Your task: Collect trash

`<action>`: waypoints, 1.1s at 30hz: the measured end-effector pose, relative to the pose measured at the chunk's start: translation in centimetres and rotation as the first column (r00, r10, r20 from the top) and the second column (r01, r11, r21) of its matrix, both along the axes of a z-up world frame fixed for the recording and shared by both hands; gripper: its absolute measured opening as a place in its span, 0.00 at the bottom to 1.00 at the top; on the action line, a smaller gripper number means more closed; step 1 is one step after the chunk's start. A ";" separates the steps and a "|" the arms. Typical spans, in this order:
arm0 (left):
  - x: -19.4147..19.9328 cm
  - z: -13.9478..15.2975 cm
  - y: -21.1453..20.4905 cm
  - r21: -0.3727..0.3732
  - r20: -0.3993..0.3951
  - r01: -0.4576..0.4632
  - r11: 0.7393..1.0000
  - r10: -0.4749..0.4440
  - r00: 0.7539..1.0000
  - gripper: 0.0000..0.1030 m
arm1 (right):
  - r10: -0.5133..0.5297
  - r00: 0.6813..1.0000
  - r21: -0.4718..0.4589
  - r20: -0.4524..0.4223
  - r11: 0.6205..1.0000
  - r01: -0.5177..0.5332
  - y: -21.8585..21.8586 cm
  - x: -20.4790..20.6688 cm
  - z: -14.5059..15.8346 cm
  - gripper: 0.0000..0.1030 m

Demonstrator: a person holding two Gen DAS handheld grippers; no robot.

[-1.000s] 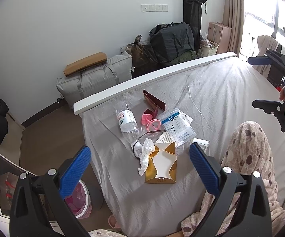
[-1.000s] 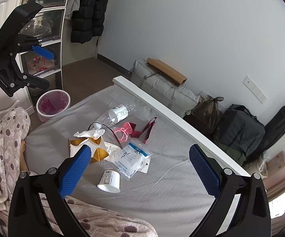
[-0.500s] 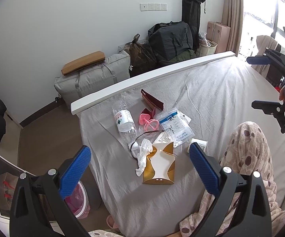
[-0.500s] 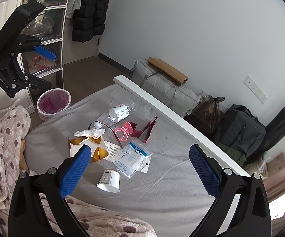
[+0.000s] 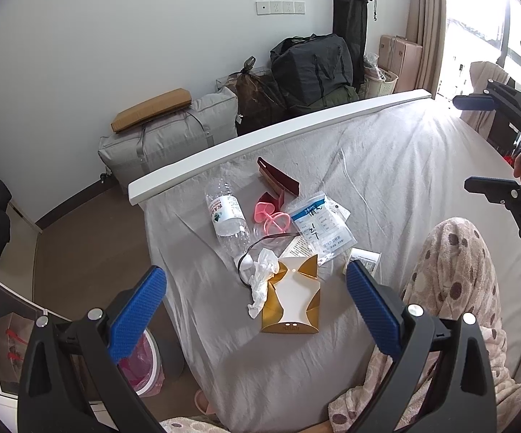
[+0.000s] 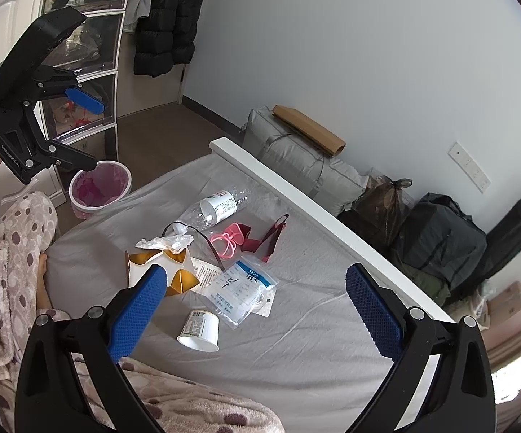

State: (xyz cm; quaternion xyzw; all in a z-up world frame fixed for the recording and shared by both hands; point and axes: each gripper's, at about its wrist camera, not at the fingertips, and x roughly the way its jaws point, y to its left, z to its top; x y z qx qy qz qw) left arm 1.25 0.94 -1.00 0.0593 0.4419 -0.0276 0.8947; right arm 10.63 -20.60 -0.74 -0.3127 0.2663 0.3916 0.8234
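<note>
Trash lies in a cluster on the grey bed sheet: a gold and white box (image 5: 292,299) (image 6: 152,270) with a crumpled tissue (image 5: 262,281) (image 6: 166,242) at its edge, a clear plastic bottle (image 5: 226,213) (image 6: 217,209), a pink ring piece (image 5: 271,214) (image 6: 226,241), a dark red wrapper (image 5: 278,178) (image 6: 273,236), a printed clear bag (image 5: 319,225) (image 6: 244,290) and a white cup (image 5: 365,259) (image 6: 199,331). My left gripper (image 5: 256,310) (image 6: 87,133) is open and empty above the box. My right gripper (image 6: 256,310) (image 5: 476,144) is open and empty, high over the bed.
A bin with a pink liner (image 5: 141,368) (image 6: 100,187) stands on the floor at the bed's corner. A white footboard (image 5: 278,133) (image 6: 296,195) edges the bed, with bags (image 5: 173,137) stacked behind it. A dotted blanket (image 5: 451,288) (image 6: 18,252) covers the near side. Clear drawers (image 6: 80,72) stand by the bin.
My left gripper has drifted slightly so the trash sits a little further left and higher in its view. The right gripper has barely moved. Both stay open.
</note>
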 end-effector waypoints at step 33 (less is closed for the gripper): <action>4.0 -16.1 3.6 -0.174 -0.297 -0.271 0.947 0.211 0.931 0.95 | 0.369 0.866 -0.579 -0.337 0.643 -0.500 6.2 5.7 -25.7 0.53</action>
